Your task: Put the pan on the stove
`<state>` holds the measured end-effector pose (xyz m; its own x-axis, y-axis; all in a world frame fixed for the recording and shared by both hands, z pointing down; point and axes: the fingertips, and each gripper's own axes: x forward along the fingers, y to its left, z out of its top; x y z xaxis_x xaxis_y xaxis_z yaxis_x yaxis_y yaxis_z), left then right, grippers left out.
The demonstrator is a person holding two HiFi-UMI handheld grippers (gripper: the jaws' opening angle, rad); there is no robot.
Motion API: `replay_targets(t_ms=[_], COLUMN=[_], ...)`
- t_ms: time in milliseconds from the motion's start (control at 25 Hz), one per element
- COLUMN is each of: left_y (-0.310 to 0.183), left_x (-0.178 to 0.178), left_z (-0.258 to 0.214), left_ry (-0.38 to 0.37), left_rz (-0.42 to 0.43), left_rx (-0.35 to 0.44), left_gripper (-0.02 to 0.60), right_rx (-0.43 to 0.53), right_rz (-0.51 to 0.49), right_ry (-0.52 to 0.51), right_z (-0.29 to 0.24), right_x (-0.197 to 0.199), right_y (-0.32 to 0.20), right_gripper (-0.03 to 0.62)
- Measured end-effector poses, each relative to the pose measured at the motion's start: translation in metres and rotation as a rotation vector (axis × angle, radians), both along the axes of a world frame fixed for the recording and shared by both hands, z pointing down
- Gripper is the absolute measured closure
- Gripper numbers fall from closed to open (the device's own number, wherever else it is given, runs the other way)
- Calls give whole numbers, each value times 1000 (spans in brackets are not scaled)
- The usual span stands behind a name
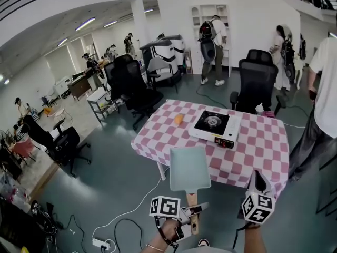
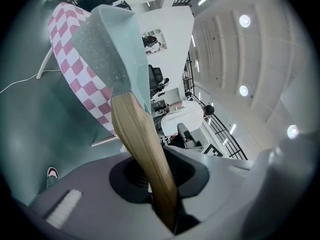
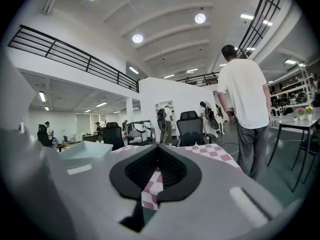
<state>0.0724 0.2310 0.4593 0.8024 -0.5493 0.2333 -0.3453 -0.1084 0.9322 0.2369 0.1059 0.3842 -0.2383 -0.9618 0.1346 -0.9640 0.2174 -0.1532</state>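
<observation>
A pale teal square pan point(image 1: 188, 167) with a wooden handle point(image 1: 193, 202) hangs in the air just in front of the near edge of the table point(image 1: 263, 141). My left gripper point(image 1: 194, 212) is shut on that handle. In the left gripper view the handle point(image 2: 142, 144) runs up from between the jaws of the left gripper point(image 2: 160, 184) to the pan point(image 2: 112, 39). The white portable stove point(image 1: 216, 126) stands on the pink checkered cloth, beyond the pan. My right gripper point(image 1: 258, 178) is held to the right of the pan, shut and empty. The right gripper view shows the right gripper point(image 3: 156, 169) with the pan point(image 3: 85, 150) at its left.
A small orange thing point(image 1: 178, 119) lies on the cloth left of the stove. A person in a white shirt point(image 1: 326, 88) stands at the table's right end. Black office chairs point(image 1: 258, 83) stand behind the table, and cables point(image 1: 131, 215) cross the floor at the near left.
</observation>
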Motion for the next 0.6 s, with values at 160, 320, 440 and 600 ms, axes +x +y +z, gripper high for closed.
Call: replay_targets(t_ms=[160, 320, 440, 600], left_y=[-31, -53, -67, -85], left_x=[1, 0, -1, -3], left_z=[-2, 0, 2, 6], left_ry=[3, 9, 9, 1], left_rz=[-20, -43, -58, -67], left_rx=[8, 3, 1, -7], left_gripper=[525, 525, 524, 525], right_rx=[7, 8, 3, -25], right_rz=[-10, -15, -16, -13], right_ry=[3, 7, 11, 6], right_z=[-2, 1, 5, 19], right_x=[2, 7, 10, 13], right_y=[-33, -57, -70, -87], right_gripper=[585, 585, 585, 585])
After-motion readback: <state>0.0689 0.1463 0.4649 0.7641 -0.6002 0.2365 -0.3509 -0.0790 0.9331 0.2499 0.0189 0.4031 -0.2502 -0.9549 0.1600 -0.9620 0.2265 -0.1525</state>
